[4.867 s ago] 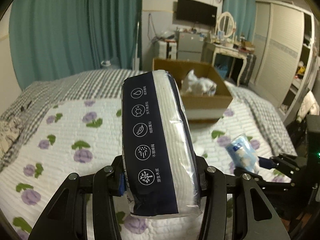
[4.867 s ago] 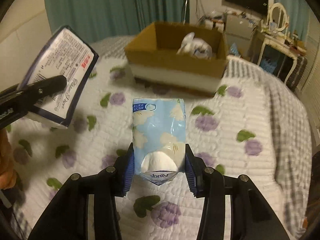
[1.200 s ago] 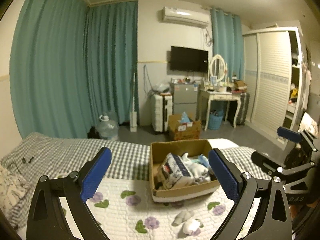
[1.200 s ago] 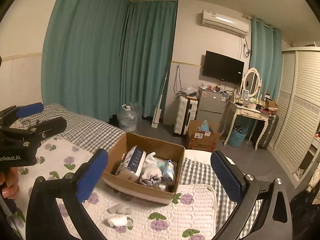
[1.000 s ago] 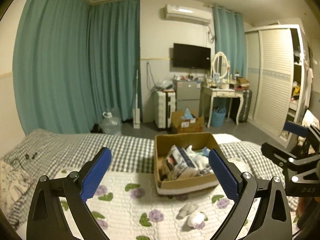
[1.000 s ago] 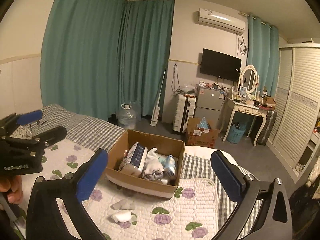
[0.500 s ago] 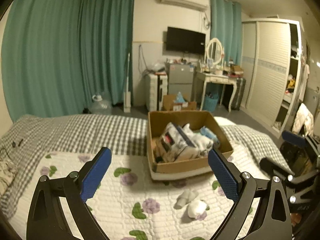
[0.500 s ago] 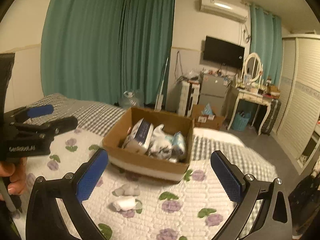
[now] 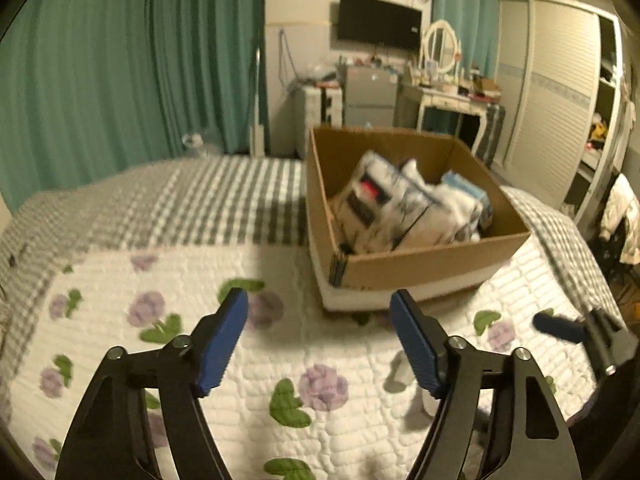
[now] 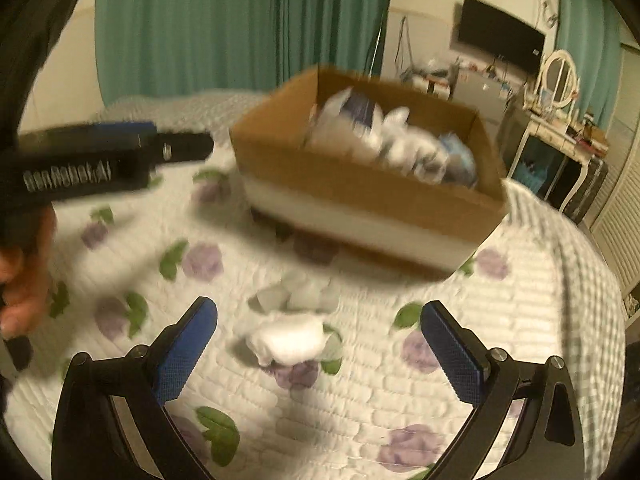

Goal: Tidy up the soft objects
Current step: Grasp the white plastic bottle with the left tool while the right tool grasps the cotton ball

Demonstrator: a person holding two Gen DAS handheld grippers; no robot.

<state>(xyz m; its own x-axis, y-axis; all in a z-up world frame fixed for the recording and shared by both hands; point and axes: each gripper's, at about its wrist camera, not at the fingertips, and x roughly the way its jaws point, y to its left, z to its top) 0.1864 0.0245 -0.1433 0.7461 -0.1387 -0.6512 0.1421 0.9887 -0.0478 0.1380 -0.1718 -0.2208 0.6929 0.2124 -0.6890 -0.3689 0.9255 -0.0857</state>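
Both tools have dropped toward the quilted bed (image 10: 500, 320) since a second ago. Left tool (image 9: 320, 340) is closing on nothing; right tool (image 10: 318, 344) gapes wide over a white sock bundle (image 10: 290, 342), long axis across. Behind it lies a grey bundle (image 10: 298, 292), then the filled cardboard box (image 10: 360, 196).

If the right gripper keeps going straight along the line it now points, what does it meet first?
Most likely the white soft bundle lying on the floral quilt, centred between the open right gripper and nearer than the greyish bundle and the cardboard box. Blur leaves depth uncertain.
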